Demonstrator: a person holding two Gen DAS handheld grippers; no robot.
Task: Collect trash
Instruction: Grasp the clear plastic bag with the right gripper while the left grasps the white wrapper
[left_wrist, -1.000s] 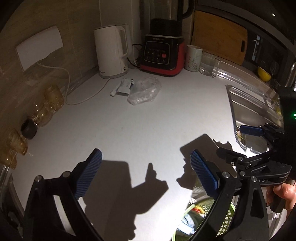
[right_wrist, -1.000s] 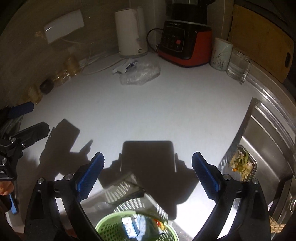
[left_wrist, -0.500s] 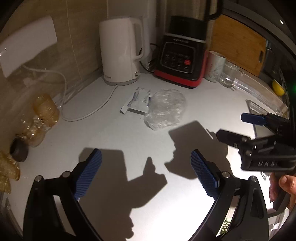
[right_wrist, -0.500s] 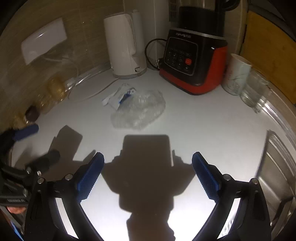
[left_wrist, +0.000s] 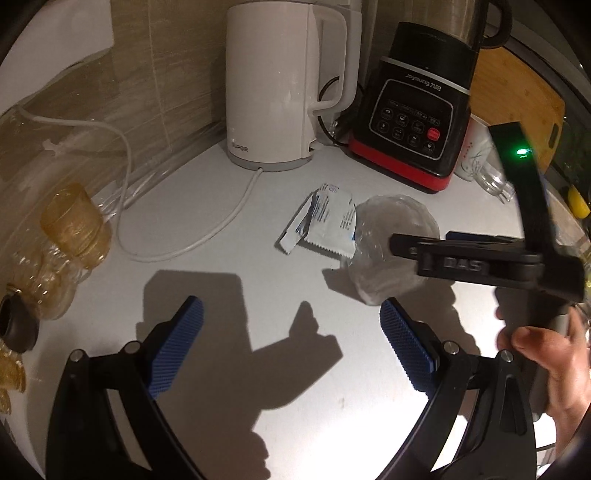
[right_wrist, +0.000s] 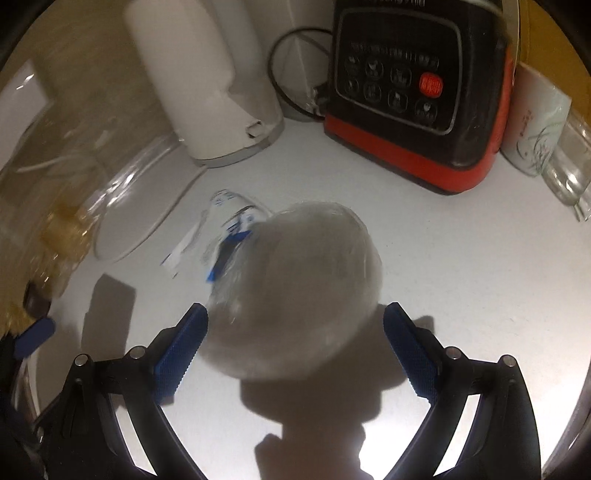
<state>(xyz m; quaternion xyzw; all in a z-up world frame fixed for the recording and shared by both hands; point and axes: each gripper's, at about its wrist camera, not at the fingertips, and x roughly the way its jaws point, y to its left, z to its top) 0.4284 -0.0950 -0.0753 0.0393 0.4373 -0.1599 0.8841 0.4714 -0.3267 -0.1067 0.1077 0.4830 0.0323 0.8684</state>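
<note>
Worktop (left_wrist: 229, 369): smooth pale grey surface, matte, crossed by hard shadows.
Plastic bag (right_wrist: 303, 288): clear crinkled film, bunched into a rounded heap; lies on the worktop in front of the blender, between the right tool's pads.
Sachets (left_wrist: 325, 221): 2 flat white foil packets, blue print, serrated edges; touching the bag's left side.
Right gripper (right_wrist: 295, 343): 2 black arms with ribbed blue pads, spread wide either side of the bag; contact cannot be told through blur.
Left gripper (left_wrist: 291, 343): same build, pads wide apart over bare worktop, nothing between them.
Hand (left_wrist: 550, 362): wrapped round the right tool's handle.
Kettle (left_wrist: 284, 85): white plastic, cylindrical, loop handle, white cord.
Blender (left_wrist: 417, 122): black panel, red base, round red button.
Amber glasses (left_wrist: 74, 225): ribbed, translucent, by the wall.
</note>
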